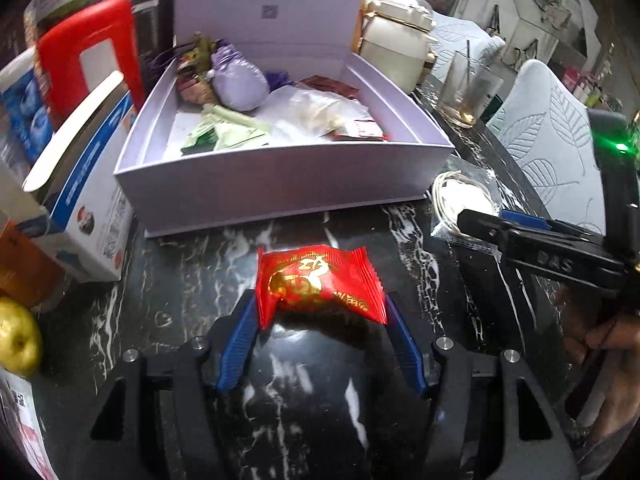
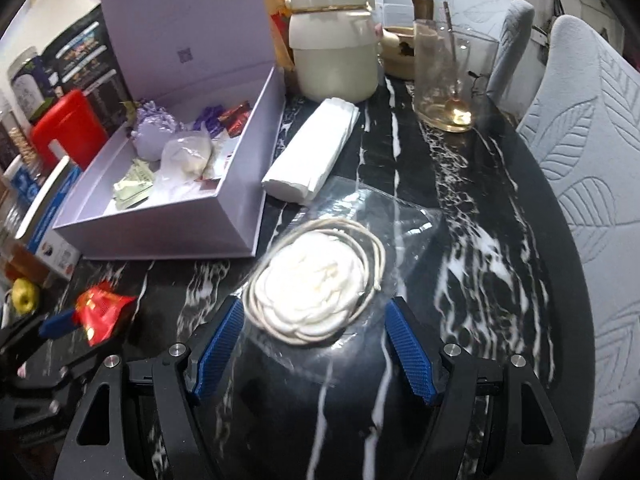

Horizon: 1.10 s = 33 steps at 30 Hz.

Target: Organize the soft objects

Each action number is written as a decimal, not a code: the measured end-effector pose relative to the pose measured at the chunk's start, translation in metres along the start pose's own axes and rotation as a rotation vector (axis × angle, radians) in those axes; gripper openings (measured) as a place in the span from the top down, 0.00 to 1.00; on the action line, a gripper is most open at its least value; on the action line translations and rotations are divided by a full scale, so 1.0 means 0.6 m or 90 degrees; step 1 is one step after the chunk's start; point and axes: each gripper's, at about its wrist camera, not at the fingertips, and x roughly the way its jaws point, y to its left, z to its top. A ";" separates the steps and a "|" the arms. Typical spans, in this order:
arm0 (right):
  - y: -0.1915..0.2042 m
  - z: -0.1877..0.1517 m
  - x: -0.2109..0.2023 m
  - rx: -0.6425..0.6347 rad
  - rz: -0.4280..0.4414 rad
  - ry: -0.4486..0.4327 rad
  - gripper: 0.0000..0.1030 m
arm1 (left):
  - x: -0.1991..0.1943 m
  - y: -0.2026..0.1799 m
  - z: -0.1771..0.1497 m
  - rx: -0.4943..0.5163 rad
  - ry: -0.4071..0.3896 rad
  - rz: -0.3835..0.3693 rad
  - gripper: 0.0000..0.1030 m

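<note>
A red foil snack packet (image 1: pixel 320 280) lies on the black marble table between the open blue pads of my left gripper (image 1: pixel 321 312); the packet's edges touch both fingertips. It also shows in the right wrist view (image 2: pixel 102 312). A clear bag holding a white soft coil (image 2: pixel 312 296) lies just ahead of my open right gripper (image 2: pixel 314 316), and also shows in the left wrist view (image 1: pixel 460 200). The open lavender box (image 1: pixel 280 176) holds a lilac pouch (image 1: pixel 240 84), green sachets and clear bags.
A white folded tissue pack (image 2: pixel 316 152), a cream jar (image 2: pixel 336 52) and a glass (image 2: pixel 444 80) stand beyond the bag. Cartons (image 1: pixel 84 208), a red container (image 1: pixel 88 56) and a yellow apple (image 1: pixel 18 340) crowd the left. Chairs (image 2: pixel 592 160) stand past the table's right edge.
</note>
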 end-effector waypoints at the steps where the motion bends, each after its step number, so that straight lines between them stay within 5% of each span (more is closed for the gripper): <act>1: 0.002 0.004 0.006 0.005 -0.007 0.005 0.26 | 0.000 0.004 -0.001 -0.002 0.000 0.000 0.39; 9: 0.021 0.022 0.039 -0.009 -0.033 0.019 0.10 | -0.004 0.011 -0.005 -0.007 -0.007 -0.004 0.39; 14: 0.023 0.028 0.048 -0.016 -0.059 0.011 0.10 | -0.005 0.016 -0.008 -0.009 -0.006 -0.009 0.39; 21: 0.014 0.013 0.020 -0.016 -0.046 -0.005 0.58 | -0.012 0.014 -0.012 -0.004 -0.007 -0.016 0.39; 33: 0.020 -0.061 -0.031 -0.049 0.030 0.008 0.68 | -0.044 0.001 -0.041 0.006 -0.004 -0.024 0.39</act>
